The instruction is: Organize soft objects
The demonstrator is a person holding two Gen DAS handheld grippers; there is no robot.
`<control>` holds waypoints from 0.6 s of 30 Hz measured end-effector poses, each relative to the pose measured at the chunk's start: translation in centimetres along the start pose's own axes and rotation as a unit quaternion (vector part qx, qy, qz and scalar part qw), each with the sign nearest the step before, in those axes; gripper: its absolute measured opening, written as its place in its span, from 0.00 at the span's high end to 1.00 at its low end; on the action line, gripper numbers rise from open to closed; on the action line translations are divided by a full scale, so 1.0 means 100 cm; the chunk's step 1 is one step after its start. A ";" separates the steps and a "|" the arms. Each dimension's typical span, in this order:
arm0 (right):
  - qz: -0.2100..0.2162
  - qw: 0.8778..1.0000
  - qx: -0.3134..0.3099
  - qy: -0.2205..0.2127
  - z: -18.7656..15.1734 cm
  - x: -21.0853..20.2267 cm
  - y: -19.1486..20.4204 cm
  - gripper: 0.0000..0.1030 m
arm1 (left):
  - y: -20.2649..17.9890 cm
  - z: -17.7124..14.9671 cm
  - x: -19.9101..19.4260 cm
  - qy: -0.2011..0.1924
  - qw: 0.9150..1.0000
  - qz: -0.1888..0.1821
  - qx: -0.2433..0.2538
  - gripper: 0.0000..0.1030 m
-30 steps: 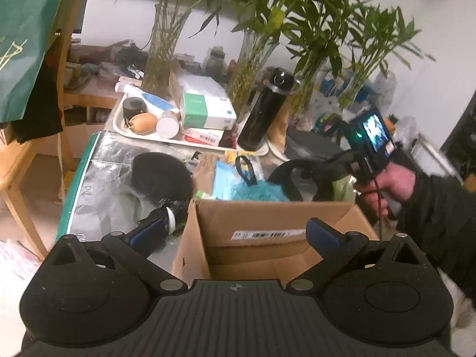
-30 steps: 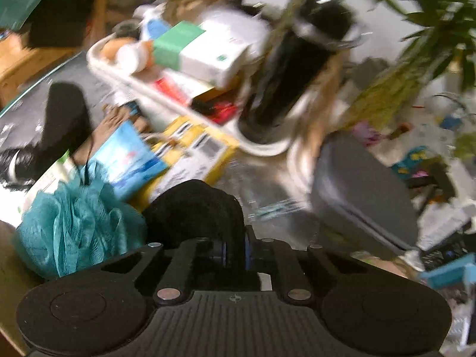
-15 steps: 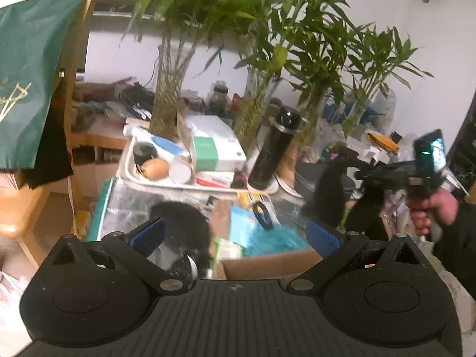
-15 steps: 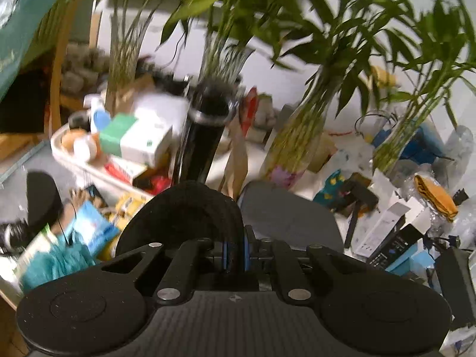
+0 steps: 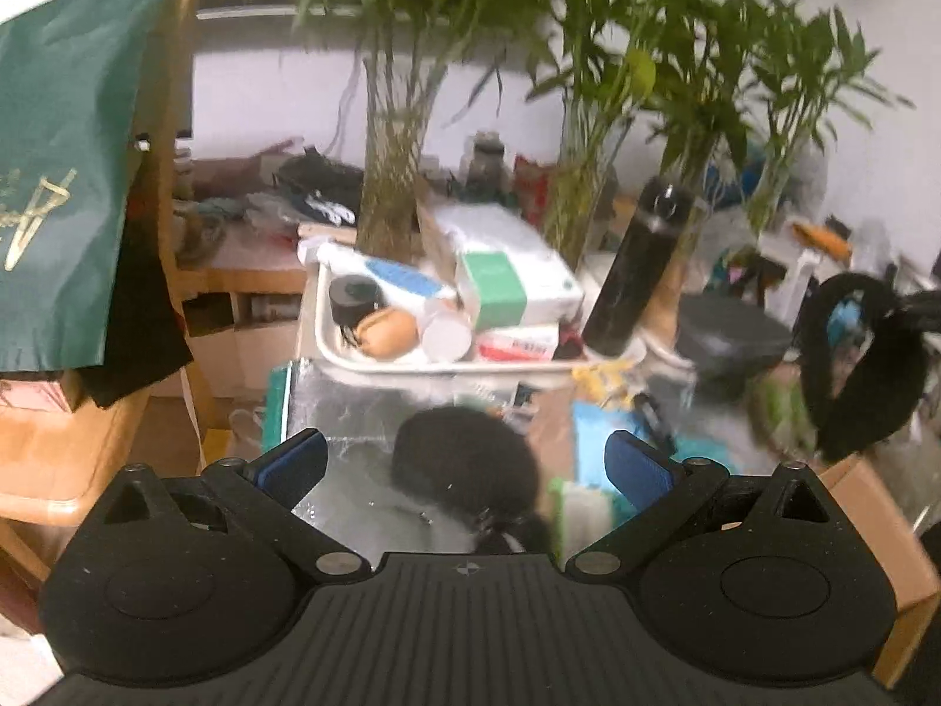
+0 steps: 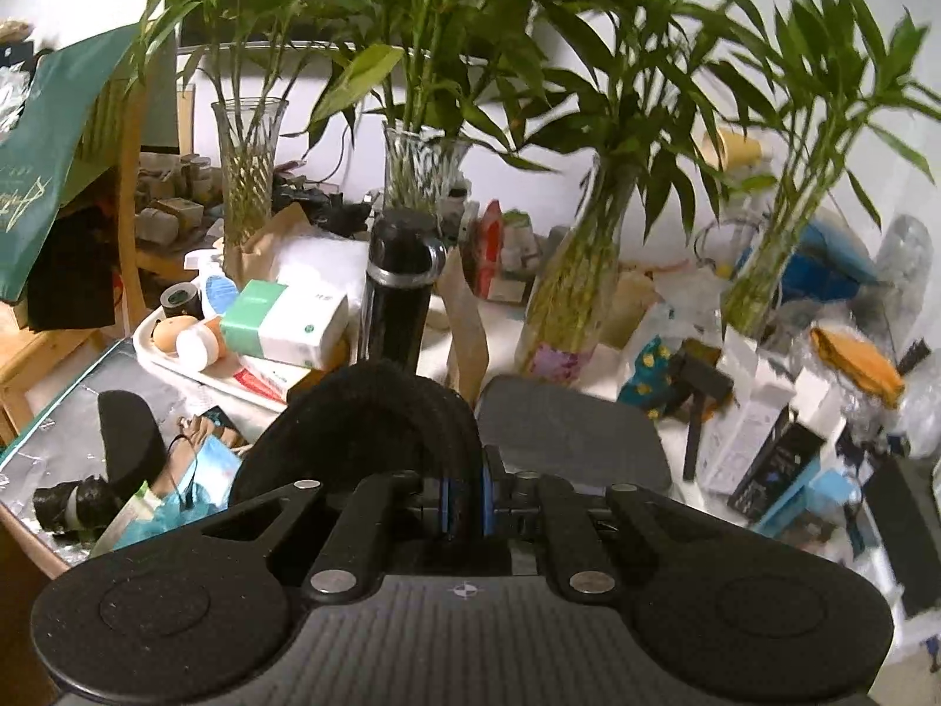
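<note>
Left wrist view: the left gripper (image 5: 464,465) hangs with its blue pads spread wide and nothing between them, a black fuzzy bundle (image 5: 464,470) lying on the silver mat (image 5: 335,418) beyond, and out at three o'clock a black fuzzy loop (image 5: 853,370) dangles in the air, blurred, probably a headband. Right wrist view: the right gripper (image 6: 464,500) is pinched tight on that black fuzzy loop (image 6: 370,412), which arches up at twelve o'clock above the cluttered table, the teal bath pouf (image 6: 170,509) lying low at nine o'clock.

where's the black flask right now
The black flask stands upright at the white tray's right end, beside the green-and-white box, centre-left in the right wrist view.
</note>
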State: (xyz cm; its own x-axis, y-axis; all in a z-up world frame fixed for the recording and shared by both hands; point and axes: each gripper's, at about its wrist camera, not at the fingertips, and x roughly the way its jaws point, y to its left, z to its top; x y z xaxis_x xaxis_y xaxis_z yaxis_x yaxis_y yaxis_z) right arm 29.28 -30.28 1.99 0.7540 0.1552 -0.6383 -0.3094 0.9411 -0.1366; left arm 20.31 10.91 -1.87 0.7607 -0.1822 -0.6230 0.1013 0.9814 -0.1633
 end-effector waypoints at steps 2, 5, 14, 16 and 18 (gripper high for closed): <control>0.001 1.000 0.001 0.000 -0.004 -0.005 -0.001 0.88 | 0.006 -0.006 0.017 0.016 1.000 -0.009 0.001 0.00; 0.004 1.000 0.005 -0.001 -0.010 -0.011 -0.002 0.88 | 0.014 -0.013 0.042 0.042 0.999 -0.015 0.004 0.06; 0.002 1.000 0.031 0.002 -0.020 -0.021 -0.021 0.88 | 0.016 -0.039 0.115 0.159 0.984 -0.073 0.038 0.20; 0.002 0.999 0.032 0.002 -0.022 -0.023 -0.023 0.88 | 0.015 -0.042 0.126 0.175 0.980 -0.087 0.048 0.21; -0.001 0.999 0.032 0.003 -0.024 -0.024 -0.023 0.88 | 0.014 -0.044 0.136 0.189 0.976 -0.090 0.056 0.22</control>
State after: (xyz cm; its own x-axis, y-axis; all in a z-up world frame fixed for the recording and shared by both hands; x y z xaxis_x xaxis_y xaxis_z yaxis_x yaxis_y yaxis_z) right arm 26.80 -33.55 1.99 0.7515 0.1521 -0.6419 -0.2702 0.9587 -0.0891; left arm 27.99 9.51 -13.94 0.4347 -0.3404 -0.8338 0.2975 0.9281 -0.2238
